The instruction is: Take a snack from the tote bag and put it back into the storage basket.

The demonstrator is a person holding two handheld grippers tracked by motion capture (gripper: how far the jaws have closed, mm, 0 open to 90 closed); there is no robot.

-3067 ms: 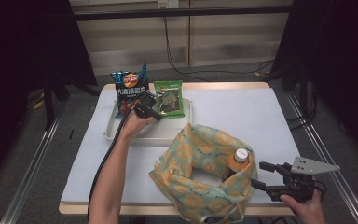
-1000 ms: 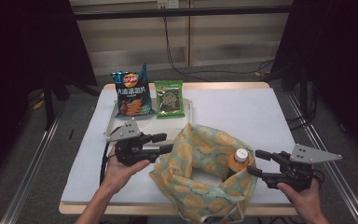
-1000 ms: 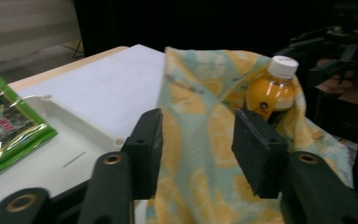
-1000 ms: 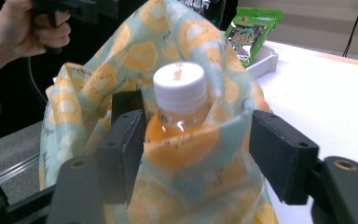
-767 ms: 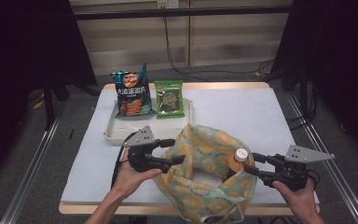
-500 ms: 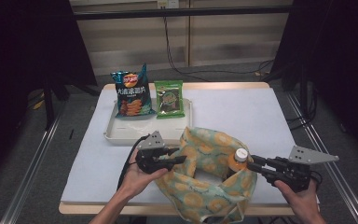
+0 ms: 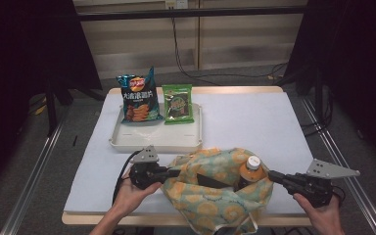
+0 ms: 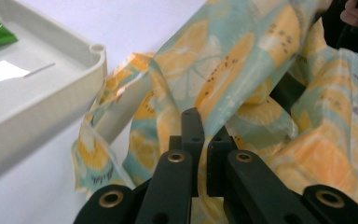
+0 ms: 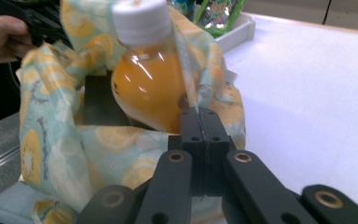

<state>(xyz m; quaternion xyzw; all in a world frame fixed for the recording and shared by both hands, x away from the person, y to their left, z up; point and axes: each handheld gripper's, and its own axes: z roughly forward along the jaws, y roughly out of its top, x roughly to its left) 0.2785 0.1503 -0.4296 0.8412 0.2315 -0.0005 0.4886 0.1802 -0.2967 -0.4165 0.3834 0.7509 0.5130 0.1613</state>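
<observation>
A cloth bag (image 7: 215,196) printed with orange slices lies open at the table's front edge. An orange juice bottle (image 7: 251,170) with a white cap stands in its right side, beside a dark flat item (image 7: 210,179). My left gripper (image 7: 172,172) is shut on the bag's left rim, with fabric (image 8: 242,79) pinched between the jaws of the left gripper (image 8: 204,135). My right gripper (image 7: 274,176) is shut on the right rim next to the bottle (image 9: 151,88). A thin fabric edge rises from the closed right gripper (image 9: 199,115).
A white tray (image 7: 154,141) sits just behind the bag, its corner (image 8: 51,88) close to my left gripper. In it stand a blue chips bag (image 7: 138,98) and a green snack packet (image 7: 178,103). White table surface (image 7: 254,122) spreads to the right.
My left gripper came back from the tray to the bag's left side and shut on its rim. My right gripper stayed at the right rim by the bottle.
</observation>
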